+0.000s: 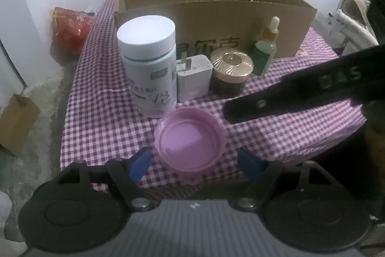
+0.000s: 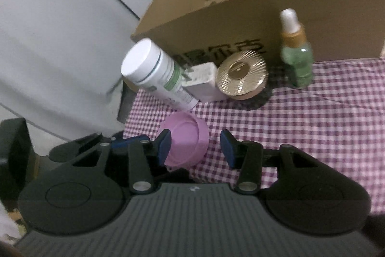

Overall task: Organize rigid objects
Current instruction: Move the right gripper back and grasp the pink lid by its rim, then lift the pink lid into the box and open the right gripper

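A pink round lid (image 1: 190,140) lies on the checked tablecloth (image 1: 101,112) near its front edge. My left gripper (image 1: 195,164) is open, its blue pads on either side of the lid's near rim, not closed on it. Behind the lid stand a white bottle (image 1: 149,64), a white charger (image 1: 193,77), a gold-lidded jar (image 1: 229,74) and a green dropper bottle (image 1: 266,49). An open cardboard box (image 1: 211,13) stands behind them. My right gripper (image 2: 196,149) is open, just over the pink lid (image 2: 185,139); its finger (image 1: 288,93) reaches in from the right.
A red bag (image 1: 69,28) lies left of the table by the wall. A small cardboard box (image 1: 15,122) sits on the floor at left. A white basket-like object (image 1: 353,21) is at the right.
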Demonstrator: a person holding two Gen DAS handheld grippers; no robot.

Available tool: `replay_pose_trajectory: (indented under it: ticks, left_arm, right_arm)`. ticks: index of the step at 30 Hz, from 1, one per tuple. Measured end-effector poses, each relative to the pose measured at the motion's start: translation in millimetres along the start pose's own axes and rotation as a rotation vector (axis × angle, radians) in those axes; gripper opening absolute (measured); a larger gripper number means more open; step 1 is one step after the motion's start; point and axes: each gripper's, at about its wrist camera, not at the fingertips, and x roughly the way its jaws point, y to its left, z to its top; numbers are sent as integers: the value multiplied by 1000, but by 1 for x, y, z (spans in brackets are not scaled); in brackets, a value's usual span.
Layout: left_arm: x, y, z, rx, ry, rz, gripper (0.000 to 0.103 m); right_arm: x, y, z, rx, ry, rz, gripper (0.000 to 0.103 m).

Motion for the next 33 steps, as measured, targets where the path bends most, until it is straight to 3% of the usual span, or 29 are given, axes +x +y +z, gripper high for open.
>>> replay_pose_trajectory:
  ticks: [5,10,14,26,33]
  left_arm:
    - [14,0,-2,7,3,22,80]
    - [22,4,-4,-18,7,-18,75]
    - [22,2,-4,-10,-5,-28,71]
    - [30,-37,6,81,-5,-99,71]
    - [39,-55,12,136,0,-40,71]
  right_arm:
    - [24,7,4,-28,26,-42,45]
    - [39,3,4,-21,52,-51,44]
    - [41,-2,4,4,54,-32,31]
    - [-3,-28,-8,63,14,-88,28]
    - [-12,-34,-11,65,-2,-103,29]
